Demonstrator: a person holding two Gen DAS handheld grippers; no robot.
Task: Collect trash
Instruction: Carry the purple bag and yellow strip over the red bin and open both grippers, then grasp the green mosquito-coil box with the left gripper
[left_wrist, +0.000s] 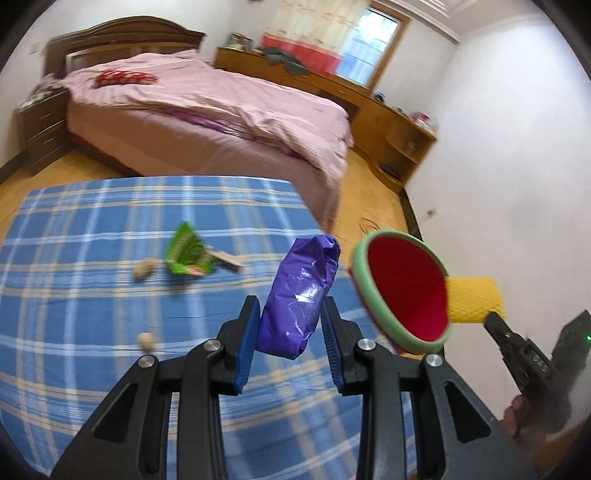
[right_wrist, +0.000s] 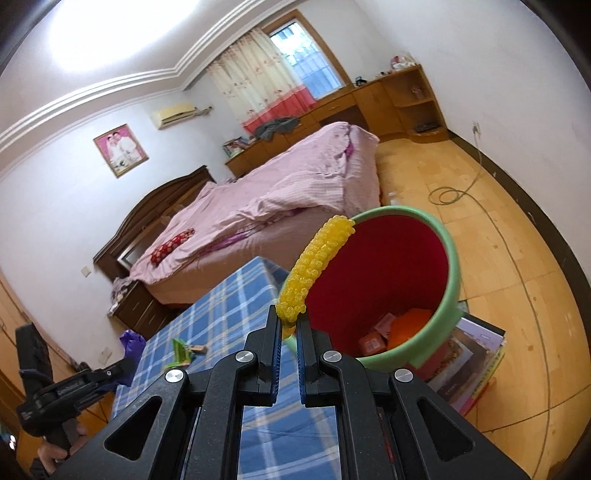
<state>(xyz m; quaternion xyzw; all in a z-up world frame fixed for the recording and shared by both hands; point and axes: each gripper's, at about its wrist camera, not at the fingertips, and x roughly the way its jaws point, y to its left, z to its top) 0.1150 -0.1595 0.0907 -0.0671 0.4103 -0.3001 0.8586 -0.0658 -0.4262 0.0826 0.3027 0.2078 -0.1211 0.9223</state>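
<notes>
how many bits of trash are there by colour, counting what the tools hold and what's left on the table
purple: 1, purple wrapper in the left tool
yellow: 1, yellow wrapper in the right tool
green: 1, green wrapper
beige: 2, crumpled bits
total: 5

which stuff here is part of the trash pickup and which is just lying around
Part of the job: purple wrapper in left claw, yellow foam piece in right claw, green wrapper, red bin.

Lying about: bed, books, floor cable.
</notes>
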